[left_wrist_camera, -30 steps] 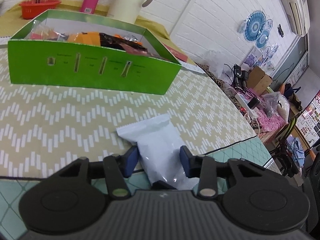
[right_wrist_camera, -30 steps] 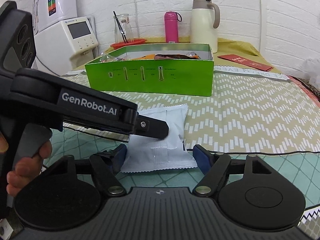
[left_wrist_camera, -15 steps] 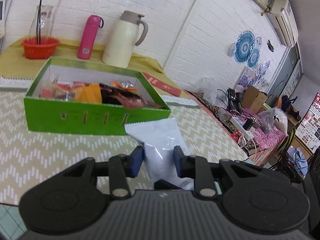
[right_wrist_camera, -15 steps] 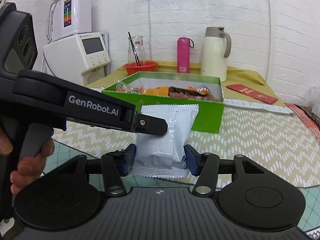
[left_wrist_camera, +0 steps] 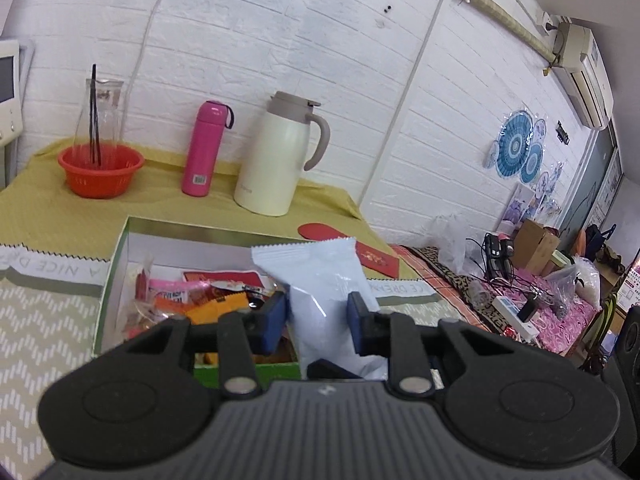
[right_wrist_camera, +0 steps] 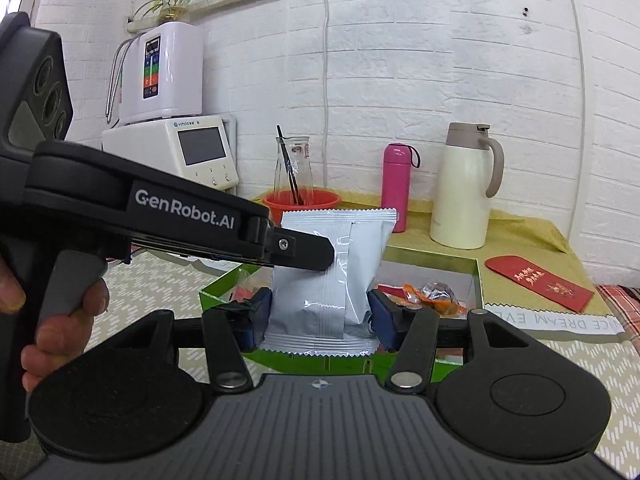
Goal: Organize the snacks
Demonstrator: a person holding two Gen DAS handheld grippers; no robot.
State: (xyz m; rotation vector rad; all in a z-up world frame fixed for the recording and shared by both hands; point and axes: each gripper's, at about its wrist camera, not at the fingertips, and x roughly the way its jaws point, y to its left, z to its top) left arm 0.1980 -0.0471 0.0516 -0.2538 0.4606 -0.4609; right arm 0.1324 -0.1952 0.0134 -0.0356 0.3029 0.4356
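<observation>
**One white packet held by two grippers over the green box**

One white snack packet [right_wrist_camera: 328,276] is in the air above one open green box [left_wrist_camera: 116,280] on the counter [right_wrist_camera: 560,364]. The left gripper [left_wrist_camera: 318,320] has its blue fingers [left_wrist_camera: 272,322] closed narrowly on the packet's sides. The right gripper [right_wrist_camera: 320,316] stands much wider — its jaws have just closed in a little, and each pad touches a side of the packet's lower half. Behind the box stand one cream jug [left_wrist_camera: 276,156], one pink flask [left_wrist_camera: 204,148] and one red basket [left_wrist_camera: 100,168] with a glass carafe. The wrappers in the box overlap and cannot be counted; the packet and the grippers hide the box's near wall. One hand [right_wrist_camera: 52,316], cut off at the frame edge, holds the left gripper's handle.
</observation>
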